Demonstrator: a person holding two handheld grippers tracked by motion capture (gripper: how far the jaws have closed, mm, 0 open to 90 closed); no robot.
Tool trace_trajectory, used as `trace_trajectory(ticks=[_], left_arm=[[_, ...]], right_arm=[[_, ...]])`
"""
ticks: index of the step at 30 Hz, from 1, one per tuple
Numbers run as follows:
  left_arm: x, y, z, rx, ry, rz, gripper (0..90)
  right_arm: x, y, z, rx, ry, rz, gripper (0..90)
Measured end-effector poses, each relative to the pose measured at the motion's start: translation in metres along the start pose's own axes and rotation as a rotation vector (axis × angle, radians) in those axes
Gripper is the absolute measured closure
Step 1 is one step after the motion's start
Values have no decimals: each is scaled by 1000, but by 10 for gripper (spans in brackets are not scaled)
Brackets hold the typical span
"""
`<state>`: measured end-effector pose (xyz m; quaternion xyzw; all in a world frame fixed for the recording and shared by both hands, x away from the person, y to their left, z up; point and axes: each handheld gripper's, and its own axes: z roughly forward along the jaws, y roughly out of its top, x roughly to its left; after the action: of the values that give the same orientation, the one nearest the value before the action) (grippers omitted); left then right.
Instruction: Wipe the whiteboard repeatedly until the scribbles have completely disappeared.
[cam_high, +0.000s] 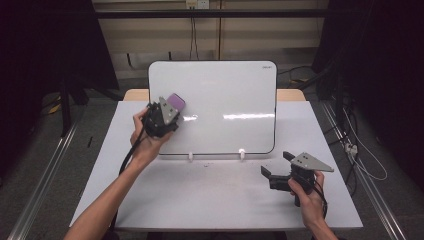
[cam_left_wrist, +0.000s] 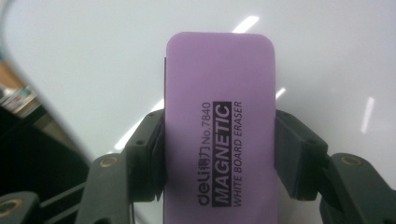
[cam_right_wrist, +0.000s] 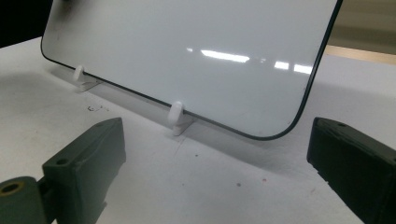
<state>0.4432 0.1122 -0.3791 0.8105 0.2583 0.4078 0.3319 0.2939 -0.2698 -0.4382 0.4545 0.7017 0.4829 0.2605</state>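
Fingers (cam_left_wrist: 294, 158) clamp the purple eraser (cam_left_wrist: 219, 126), hiding its sides.

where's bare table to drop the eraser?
Bare: the wide table strip between the whiteboard foot and near edge, and table left of the board. Crowded: right front, where the right tongs rest open. Left tongs hold the eraser at the board.

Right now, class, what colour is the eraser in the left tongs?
Purple eraser with black lettering, clearest in the left gripper view.
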Motion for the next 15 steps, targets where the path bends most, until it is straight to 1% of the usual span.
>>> trace_trajectory(ticks=[1,3,4,5,6,7,8,9,10,11,12,13,14,15], left_arm=[[-7,-4,-1,-6,-14,2,413],[-13,-8,-2,-15,-16,10,413],[-11,-8,-2,-18,-27,0,413],[-7,-8,-2,-15,-38,-18,413],[-3,-7,-1,-21,-27,-22,413],[2,-5,-1,-20,-7,-11,414],[10,-3,-1,-14,4,-15,413],[17,-1,-1,-16,19,-38,413],[28,1,0,-12,43,-50,413],[35,1,0,-9,52,-60,413],[43,2,0,-7,63,-80,414],[52,3,0,-9,94,-85,413],[55,4,-1,-10,98,-97,413],[58,3,-1,-11,89,-123,414]], right_arm=[[0,0,0,-2,0,2,43],[1,0,0,0,5,-1,43],[1,0,0,0,6,-2,43],[1,0,0,1,5,-1,43],[0,-1,0,2,7,-3,43],[0,-1,1,3,7,-2,43],[0,-1,1,2,8,-1,43],[0,-1,1,2,8,-3,43],[0,-1,1,2,8,-3,43],[0,-1,1,4,7,-1,43],[0,-1,1,5,6,0,43],[-1,-1,1,5,6,1,44],[-1,-1,1,6,5,1,44],[0,-1,1,6,6,1,44]])
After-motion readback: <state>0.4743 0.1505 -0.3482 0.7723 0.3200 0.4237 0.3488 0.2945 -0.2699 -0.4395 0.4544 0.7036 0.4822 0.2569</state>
